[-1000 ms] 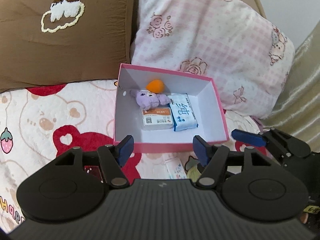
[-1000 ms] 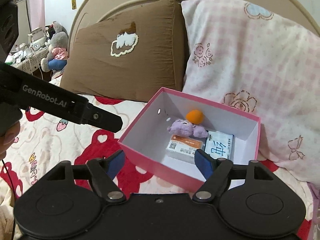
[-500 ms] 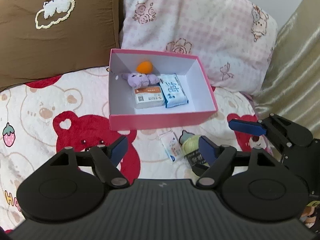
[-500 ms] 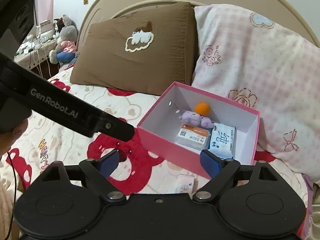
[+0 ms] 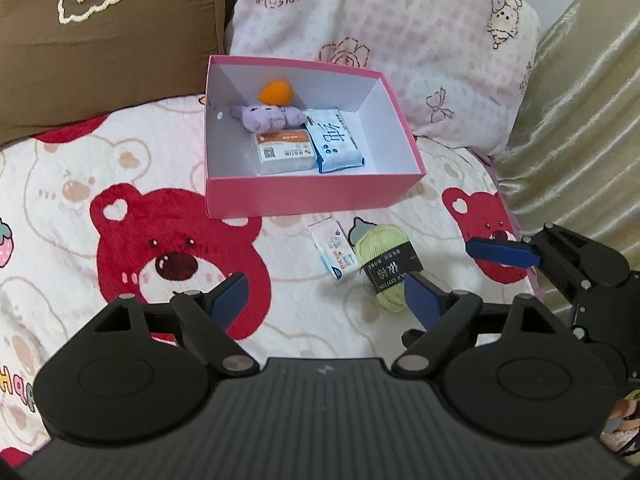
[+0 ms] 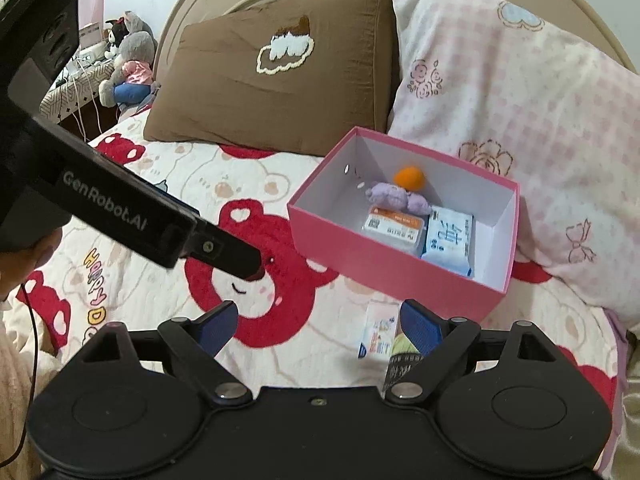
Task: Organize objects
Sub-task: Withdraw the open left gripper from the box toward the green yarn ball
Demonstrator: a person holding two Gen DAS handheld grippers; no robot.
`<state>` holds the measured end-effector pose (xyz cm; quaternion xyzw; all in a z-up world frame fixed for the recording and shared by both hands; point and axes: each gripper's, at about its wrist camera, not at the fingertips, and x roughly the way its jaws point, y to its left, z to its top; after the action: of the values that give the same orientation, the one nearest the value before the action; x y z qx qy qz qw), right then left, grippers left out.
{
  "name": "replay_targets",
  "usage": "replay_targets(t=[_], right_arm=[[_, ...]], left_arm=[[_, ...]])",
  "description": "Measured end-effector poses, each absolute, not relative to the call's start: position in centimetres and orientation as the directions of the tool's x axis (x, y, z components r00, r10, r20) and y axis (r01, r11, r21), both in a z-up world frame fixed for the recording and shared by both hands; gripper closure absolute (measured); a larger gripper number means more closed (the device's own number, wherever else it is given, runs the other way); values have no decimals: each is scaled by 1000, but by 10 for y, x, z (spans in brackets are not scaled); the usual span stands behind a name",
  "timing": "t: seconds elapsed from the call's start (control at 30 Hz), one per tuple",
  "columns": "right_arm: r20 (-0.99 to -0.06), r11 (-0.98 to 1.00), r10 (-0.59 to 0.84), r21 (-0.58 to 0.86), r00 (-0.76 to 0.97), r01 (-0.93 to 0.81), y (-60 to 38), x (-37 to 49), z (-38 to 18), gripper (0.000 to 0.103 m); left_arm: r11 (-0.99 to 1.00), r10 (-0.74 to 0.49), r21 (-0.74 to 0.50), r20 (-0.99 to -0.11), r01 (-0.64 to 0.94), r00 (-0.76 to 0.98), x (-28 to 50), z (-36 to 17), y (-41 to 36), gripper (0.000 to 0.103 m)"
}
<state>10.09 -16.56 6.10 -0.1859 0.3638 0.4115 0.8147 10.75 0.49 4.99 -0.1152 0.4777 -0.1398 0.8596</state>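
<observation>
Pink box (image 5: pixel 304 196) sits on the bedspread (image 5: pixel 60 216) by the pillows; yarn ball (image 5: pixel 386 268) and small packet (image 5: pixel 334 252) lie just outside its near wall. My left gripper (image 5: pixel 324 296) has just been opening, nothing between its pads; right gripper (image 6: pixel 316 324) is spread wide and empty too. Best to centre one over the yarn and squeeze its middle. Box already holds an orange ball (image 5: pixel 276 92), purple plush (image 5: pixel 266 118), card pack (image 5: pixel 284 152), tissue pack (image 5: pixel 336 142).
</observation>
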Motion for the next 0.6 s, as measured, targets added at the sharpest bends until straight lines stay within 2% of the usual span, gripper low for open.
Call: replay_targets(t=[0.6], right_arm=[[-724, 618, 563, 49, 398, -785, -168, 85, 19, 12]], left_arm=[[931, -365, -310, -816, 193, 448, 104, 6, -9, 17]])
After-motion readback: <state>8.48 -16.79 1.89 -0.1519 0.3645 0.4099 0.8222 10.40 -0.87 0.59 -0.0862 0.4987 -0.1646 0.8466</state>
